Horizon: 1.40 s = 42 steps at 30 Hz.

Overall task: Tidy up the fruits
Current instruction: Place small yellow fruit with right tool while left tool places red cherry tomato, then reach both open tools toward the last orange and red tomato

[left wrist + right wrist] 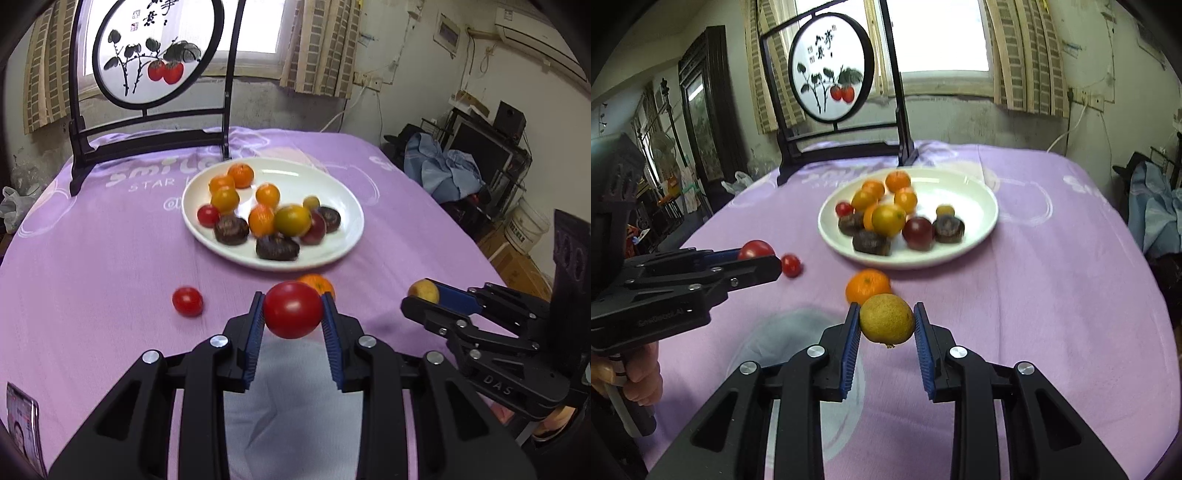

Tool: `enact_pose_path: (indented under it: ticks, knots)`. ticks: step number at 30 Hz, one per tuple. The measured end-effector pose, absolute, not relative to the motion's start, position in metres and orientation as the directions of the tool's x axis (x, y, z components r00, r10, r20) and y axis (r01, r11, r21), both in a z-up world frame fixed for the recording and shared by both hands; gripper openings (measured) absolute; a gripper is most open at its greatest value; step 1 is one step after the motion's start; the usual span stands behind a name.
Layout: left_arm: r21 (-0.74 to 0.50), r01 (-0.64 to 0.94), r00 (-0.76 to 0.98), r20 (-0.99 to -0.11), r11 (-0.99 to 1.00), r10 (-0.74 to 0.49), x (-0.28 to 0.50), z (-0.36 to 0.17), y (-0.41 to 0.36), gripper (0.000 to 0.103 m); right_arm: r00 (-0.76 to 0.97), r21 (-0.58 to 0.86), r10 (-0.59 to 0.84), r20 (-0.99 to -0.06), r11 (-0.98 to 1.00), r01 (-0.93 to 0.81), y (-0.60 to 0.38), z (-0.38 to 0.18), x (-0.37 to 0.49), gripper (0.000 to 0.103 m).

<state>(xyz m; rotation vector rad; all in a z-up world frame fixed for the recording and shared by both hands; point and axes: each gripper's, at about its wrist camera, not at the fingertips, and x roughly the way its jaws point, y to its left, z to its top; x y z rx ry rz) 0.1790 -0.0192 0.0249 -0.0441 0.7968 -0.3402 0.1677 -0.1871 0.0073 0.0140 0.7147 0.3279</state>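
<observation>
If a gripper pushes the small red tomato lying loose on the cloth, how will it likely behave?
The small tomato looks round and smooth, so it would probably roll away rather than slide. The purple cloth looks soft and may slow it a little. Its skin looks glossy and thin, so a hard squeeze might bruise or split it.

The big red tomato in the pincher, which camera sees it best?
The left wrist view: the big red tomato sits whole between the left gripper's blue pads, close and sharp. In the right wrist view only its top peeks above that gripper's black finger, smaller.
</observation>
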Motion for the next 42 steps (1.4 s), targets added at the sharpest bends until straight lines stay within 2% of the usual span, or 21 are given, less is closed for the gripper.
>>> enact_pose_path:
  ticks: [8, 16, 21, 22, 23, 24, 25, 28, 32, 37, 42]
  knots:
    - [-0.220, 0.204, 0.666, -0.683, 0.954, -0.300, 0.255, 0.034, -0.012, 0.030, 0.759, 0.058, 0.258, -0.598, 0.958, -0.279, -0.183, 0.031, 0.223, 0.029]
    - [-0.225, 0.148, 0.622, -0.736, 0.963, -0.268, 0.324, 0.005, -0.021, 0.030, 0.737, 0.065, 0.245, -0.630, 0.962, -0.264, -0.168, 0.009, 0.289, 0.029]
    - [-0.223, 0.151, 0.595, -0.758, 0.963, -0.269, 0.353, -0.008, -0.033, 0.030, 0.724, 0.117, 0.258, -0.640, 0.964, -0.240, -0.168, -0.002, 0.319, 0.031]
    - [-0.227, 0.138, 0.590, -0.763, 0.964, -0.264, 0.356, -0.011, -0.033, 0.038, 0.726, 0.123, 0.258, -0.638, 0.964, -0.234, -0.167, -0.004, 0.321, 0.034]
    - [-0.230, 0.126, 0.588, -0.766, 0.965, -0.260, 0.358, -0.012, -0.032, 0.047, 0.728, 0.132, 0.263, -0.633, 0.963, -0.233, -0.167, -0.006, 0.322, 0.043]
    - [-0.234, 0.104, 0.593, -0.765, 0.967, -0.249, 0.357, -0.012, -0.029, 0.050, 0.733, 0.134, 0.257, -0.629, 0.965, -0.224, -0.167, -0.008, 0.321, 0.047]
    - [-0.244, 0.098, 0.595, -0.762, 0.965, -0.253, 0.355, -0.011, -0.028, 0.059, 0.735, 0.138, 0.256, -0.628, 0.966, -0.218, -0.168, -0.010, 0.320, 0.049]
    - [-0.247, 0.097, 0.611, -0.750, 0.964, -0.253, 0.345, -0.006, -0.024, 0.060, 0.733, 0.147, 0.260, -0.629, 0.965, -0.216, -0.171, -0.011, 0.313, 0.049]
    - [-0.238, 0.093, 0.633, -0.735, 0.967, -0.242, 0.320, 0.004, -0.019, 0.071, 0.726, 0.165, 0.272, -0.632, 0.962, -0.217, -0.179, -0.008, 0.297, 0.049]
    - [-0.248, 0.086, 0.635, -0.733, 0.965, -0.245, 0.281, 0.009, -0.009, 0.077, 0.714, 0.153, 0.277, -0.643, 0.960, -0.235, -0.181, -0.007, 0.270, 0.054]
    - [-0.205, 0.063, 0.635, -0.747, 0.977, -0.197, 0.240, 0.001, 0.002, 0.083, 0.695, 0.146, 0.294, -0.656, 0.953, -0.265, -0.176, -0.011, 0.240, 0.055]
